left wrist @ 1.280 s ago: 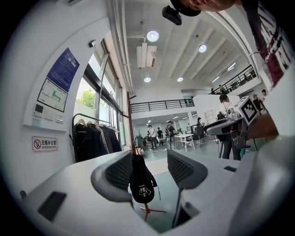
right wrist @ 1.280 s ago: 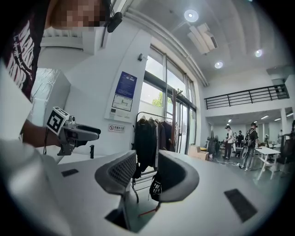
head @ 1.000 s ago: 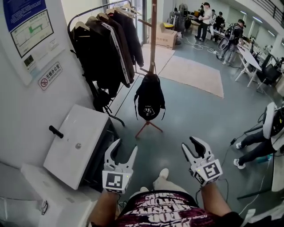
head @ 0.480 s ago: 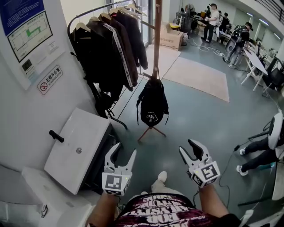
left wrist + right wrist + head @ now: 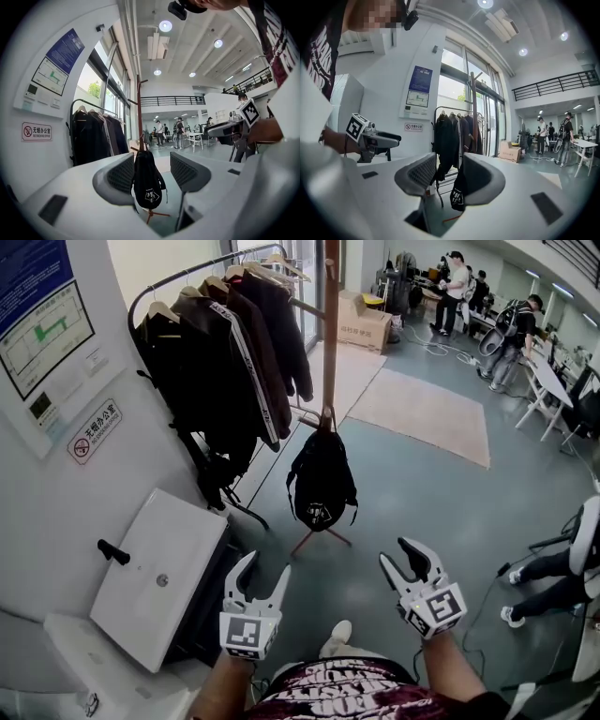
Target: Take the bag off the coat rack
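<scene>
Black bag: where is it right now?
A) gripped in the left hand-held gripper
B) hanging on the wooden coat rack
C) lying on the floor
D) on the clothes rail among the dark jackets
B: the black bag hangs from the wooden coat rack, off the floor. The left hand-held gripper and the right hand-held gripper are both open and short of it.
</scene>
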Demonstrator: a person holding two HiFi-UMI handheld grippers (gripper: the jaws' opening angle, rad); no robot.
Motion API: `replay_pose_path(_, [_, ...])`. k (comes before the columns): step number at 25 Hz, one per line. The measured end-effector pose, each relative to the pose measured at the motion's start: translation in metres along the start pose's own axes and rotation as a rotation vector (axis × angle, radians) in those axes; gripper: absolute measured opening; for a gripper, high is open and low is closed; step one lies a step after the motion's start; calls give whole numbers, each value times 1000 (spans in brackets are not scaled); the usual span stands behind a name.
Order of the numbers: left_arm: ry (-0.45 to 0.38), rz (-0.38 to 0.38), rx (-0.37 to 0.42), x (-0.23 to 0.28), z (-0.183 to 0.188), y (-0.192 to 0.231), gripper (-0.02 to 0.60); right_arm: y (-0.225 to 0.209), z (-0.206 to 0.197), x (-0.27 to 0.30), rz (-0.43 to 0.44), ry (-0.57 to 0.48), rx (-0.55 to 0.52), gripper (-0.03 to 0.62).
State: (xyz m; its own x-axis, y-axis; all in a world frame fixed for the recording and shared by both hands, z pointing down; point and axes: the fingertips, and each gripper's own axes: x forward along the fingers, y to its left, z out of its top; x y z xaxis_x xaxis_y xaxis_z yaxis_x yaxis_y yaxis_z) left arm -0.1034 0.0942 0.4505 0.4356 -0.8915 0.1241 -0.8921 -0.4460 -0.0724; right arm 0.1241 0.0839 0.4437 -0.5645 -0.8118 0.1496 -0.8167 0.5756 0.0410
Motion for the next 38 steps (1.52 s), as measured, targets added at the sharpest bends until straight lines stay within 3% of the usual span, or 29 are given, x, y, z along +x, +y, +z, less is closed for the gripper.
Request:
replay_pose_path(7, [-21, 44, -17, 45, 14, 12, 242, -37, 8, 26, 33, -10, -11, 195])
replay_pose_path(16, [-35, 57, 23, 104, 36, -8, 242, -96, 5, 33, 54, -31, 13, 195])
replay_pose_path(27, [-8, 118, 45, 109, 48, -4, 242, -116, -5, 33, 101, -72, 76, 195])
replay_pose_path(38, [12, 71, 60, 125, 45, -10, 242, -143, -3, 33, 31, -92, 93, 195])
